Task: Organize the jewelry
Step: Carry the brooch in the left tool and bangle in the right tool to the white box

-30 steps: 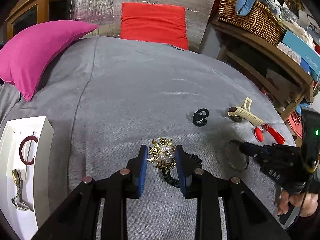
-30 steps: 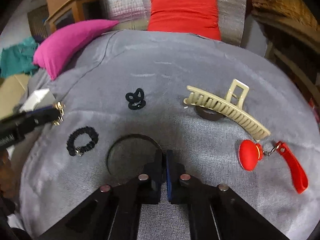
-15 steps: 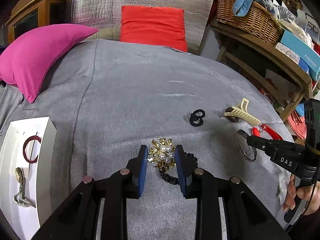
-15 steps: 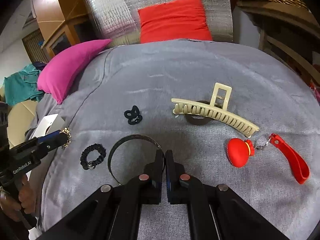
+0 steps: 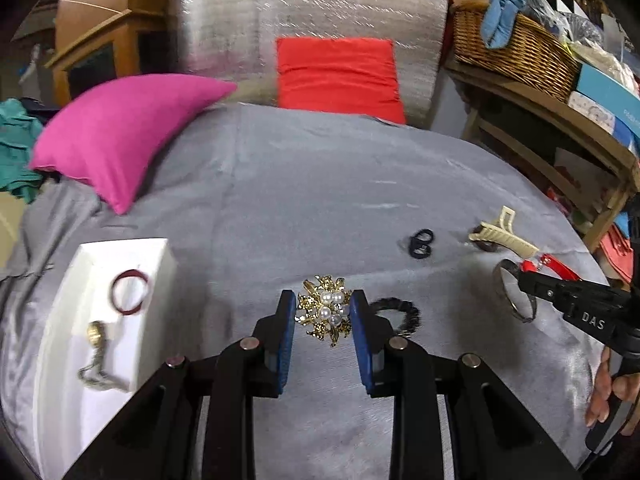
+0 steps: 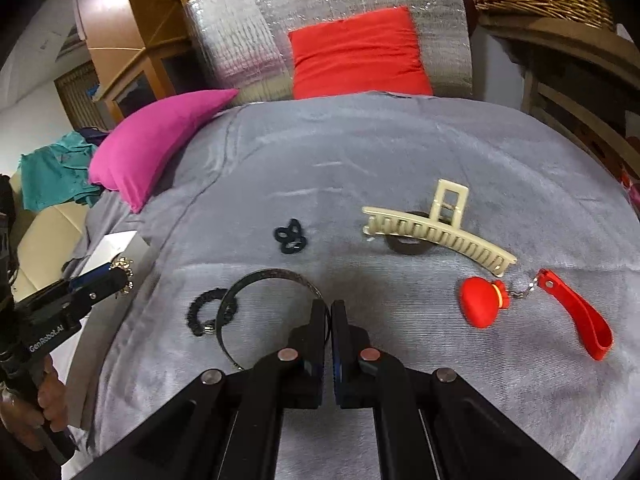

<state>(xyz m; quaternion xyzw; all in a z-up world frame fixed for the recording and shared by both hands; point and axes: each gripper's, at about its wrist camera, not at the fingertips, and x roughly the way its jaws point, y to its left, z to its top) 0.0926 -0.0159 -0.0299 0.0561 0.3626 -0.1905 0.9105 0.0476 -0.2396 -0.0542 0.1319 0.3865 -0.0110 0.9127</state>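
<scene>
Holding a gold brooch with pearls (image 5: 326, 314) between their blue pads, the left tongs (image 5: 323, 320) are closed on it and keep it above the grey bed cover (image 5: 320, 184). In the right wrist view the same brooch (image 6: 125, 274) shows at the tip of the left tongs (image 6: 120, 276), at the left side of the bed. To the left of them stands a white jewelry box (image 5: 100, 320); inside it lie a dark red bangle (image 5: 129, 291) and a chain with a round gold piece (image 5: 96, 354).

The right tongs (image 6: 330, 320) are narrow, closed on the rim of a thin dark bangle (image 6: 256, 308), and the bangle is lifted and tilted above the cover. In the left wrist view this bangle (image 5: 514, 292) hangs at the tip of the right tongs (image 5: 524, 280).

On the cover near the bangle lies a black spiral hair tie (image 6: 206, 312). Farther away lies a small black knotted hair tie (image 6: 291, 237). To the right a beige claw clip (image 6: 436, 228) rests partly over a dark ring (image 6: 408, 245), and nearer, at the right, lies a red keychain with a strap (image 6: 532, 312). A pink pillow (image 5: 124, 136) and a red pillow (image 5: 340, 72) sit at the far side of the bed.
</scene>
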